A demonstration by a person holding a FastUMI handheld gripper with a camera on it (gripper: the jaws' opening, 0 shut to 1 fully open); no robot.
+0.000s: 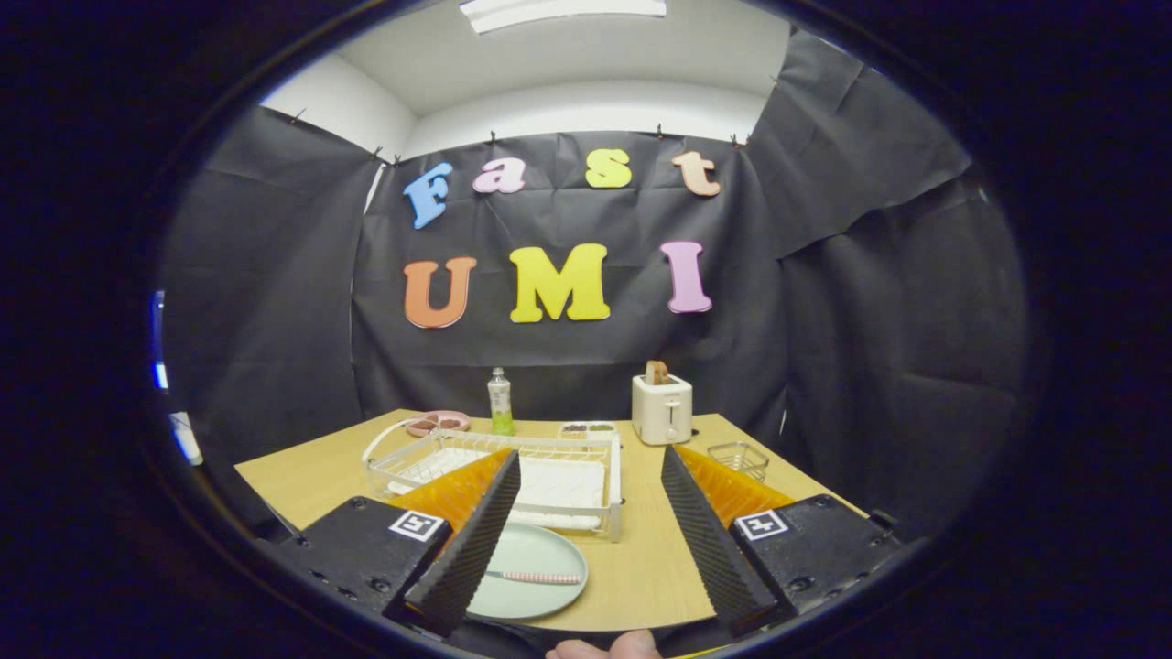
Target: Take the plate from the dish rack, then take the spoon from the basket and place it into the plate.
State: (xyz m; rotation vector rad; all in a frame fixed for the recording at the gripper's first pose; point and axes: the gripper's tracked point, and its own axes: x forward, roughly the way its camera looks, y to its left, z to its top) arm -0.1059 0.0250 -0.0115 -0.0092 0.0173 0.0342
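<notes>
A pale green plate lies flat on the wooden table, just in front of the white wire dish rack. A spoon with a pink checked handle lies across the plate. My gripper is open, its fingers spread wide above the table with nothing between them. The left finger overlaps the plate's left side. A small wire basket stands beyond the right finger.
At the back of the table stand a green bottle, a white toaster with toast in it, a pink dish and a small divided dish. A person's fingertip shows at the table's near edge.
</notes>
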